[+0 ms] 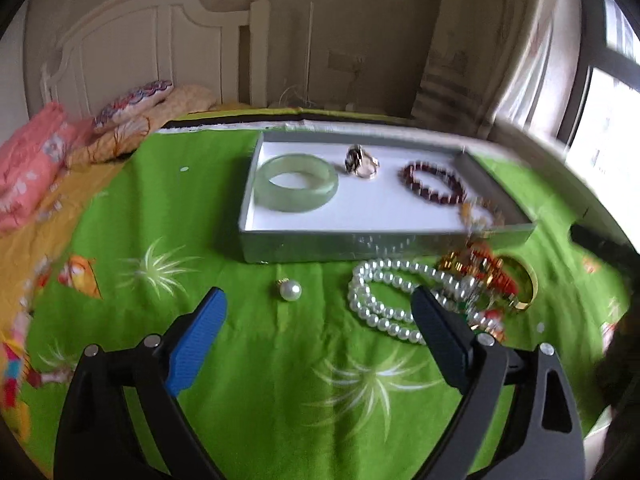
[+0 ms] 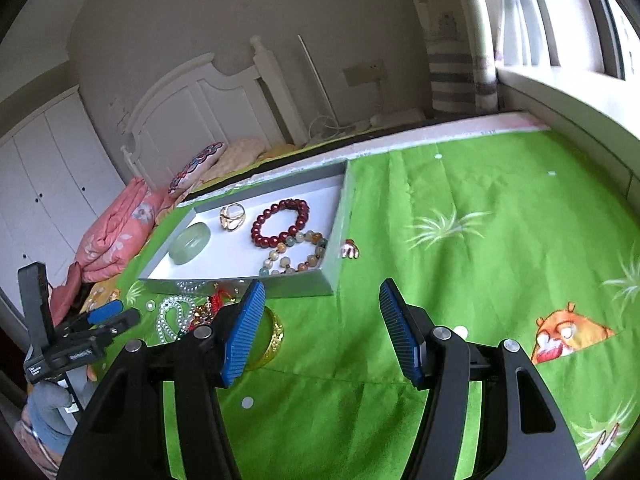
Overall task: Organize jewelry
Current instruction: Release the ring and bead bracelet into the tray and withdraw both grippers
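A grey tray point(image 1: 360, 245) with a white floor lies on the green sheet. It holds a jade bangle point(image 1: 296, 184), a ring point(image 1: 362, 162), a dark red bead bracelet point(image 1: 434, 182) and a mixed bead bracelet point(image 2: 296, 256). In front of the tray lie a loose pearl point(image 1: 290, 290), a pearl necklace point(image 1: 380, 300), a red and gold piece point(image 1: 480, 264) and a gold bangle point(image 1: 520, 284). My left gripper point(image 1: 320, 300) is open and empty, with the pearl just beyond its tips. My right gripper point(image 2: 322, 292) is open and empty, in front of the tray's near right corner.
The green cartoon sheet point(image 2: 480, 280) stretches wide to the right of the tray. A small trinket point(image 2: 350, 249) lies beside the tray's right wall. A pink quilt point(image 2: 116, 236), pillows and a white headboard point(image 1: 140, 48) stand at the back left. A window ledge point(image 2: 560, 96) runs along the right.
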`<state>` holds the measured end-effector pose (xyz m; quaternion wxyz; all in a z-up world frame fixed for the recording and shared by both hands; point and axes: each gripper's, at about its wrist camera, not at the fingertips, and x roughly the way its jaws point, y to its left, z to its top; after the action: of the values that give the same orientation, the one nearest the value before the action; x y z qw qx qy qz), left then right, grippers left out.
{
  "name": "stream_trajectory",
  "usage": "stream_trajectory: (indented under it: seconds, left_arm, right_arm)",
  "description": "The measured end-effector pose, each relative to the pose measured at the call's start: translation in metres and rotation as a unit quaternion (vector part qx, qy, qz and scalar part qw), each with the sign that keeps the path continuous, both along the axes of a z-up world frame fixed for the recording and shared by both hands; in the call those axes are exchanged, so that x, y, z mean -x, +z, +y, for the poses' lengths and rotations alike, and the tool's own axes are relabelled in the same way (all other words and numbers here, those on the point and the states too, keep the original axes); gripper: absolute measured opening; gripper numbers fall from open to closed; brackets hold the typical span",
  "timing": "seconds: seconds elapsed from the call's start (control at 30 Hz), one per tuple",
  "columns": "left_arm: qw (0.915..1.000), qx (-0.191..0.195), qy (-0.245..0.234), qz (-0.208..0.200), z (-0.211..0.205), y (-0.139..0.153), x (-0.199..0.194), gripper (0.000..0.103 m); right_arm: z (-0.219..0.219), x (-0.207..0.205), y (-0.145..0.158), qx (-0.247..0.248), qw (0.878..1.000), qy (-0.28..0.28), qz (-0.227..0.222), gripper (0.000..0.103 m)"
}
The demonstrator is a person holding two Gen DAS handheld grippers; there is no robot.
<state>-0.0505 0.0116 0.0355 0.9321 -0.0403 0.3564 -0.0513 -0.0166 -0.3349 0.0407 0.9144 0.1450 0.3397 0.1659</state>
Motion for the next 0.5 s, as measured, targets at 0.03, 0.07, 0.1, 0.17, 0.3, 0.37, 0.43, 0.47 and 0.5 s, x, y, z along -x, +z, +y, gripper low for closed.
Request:
stream_trajectory:
  seconds: [0.03,0.07,0.1,0.17,0.3,0.37,0.43,0.47,0.5]
  left_arm:
    - [0.9998,0.019,0.001,-0.002,0.006,0.0,0.0,0.092]
    - [0.9993,0.037,0.0,0.0,0.011,-0.001,-0.001,0.092]
    - [0.9986,0.053,0.001,0.002,0.015,-0.003,-0.002,0.092]
    - [0.9969,0.078,0.009,0.002,0.023,-0.004,-0.001,0.092]
    - [0.9963,0.084,0.003,-0.014,0.023,-0.001,0.003,0.092]
    - [0.9964,0.083,-0.005,-0.019,0.021,0.001,0.005,0.092]
    - [0.9961,0.086,-0.008,-0.019,0.02,0.001,0.004,0.093]
    - [0.9958,0.09,-0.009,-0.018,0.02,0.001,0.004,0.093]
    - [0.9955,0.093,-0.009,-0.016,0.021,0.0,0.003,0.093]
  right_arm:
    - [-0.001,-0.001,-0.001,-0.003,1.0,-0.001,0.002,0.059]
    - [-0.002,-0.002,-0.001,-0.005,1.0,-0.002,0.003,0.059]
    - [-0.002,-0.003,-0.002,-0.005,1.0,-0.002,0.007,0.059]
    - [0.001,-0.004,-0.004,0.001,1.0,-0.002,0.013,0.059]
    - [0.013,-0.005,-0.005,0.044,0.999,-0.004,0.025,0.059]
    - [0.027,-0.004,-0.004,0.081,0.996,0.002,0.027,0.059]
    - [0.038,-0.003,-0.006,0.1,0.994,0.011,0.032,0.059]
    - [0.044,-0.002,-0.008,0.109,0.993,0.017,0.036,0.059]
    - [0.051,-0.001,-0.009,0.122,0.991,0.022,0.039,0.058]
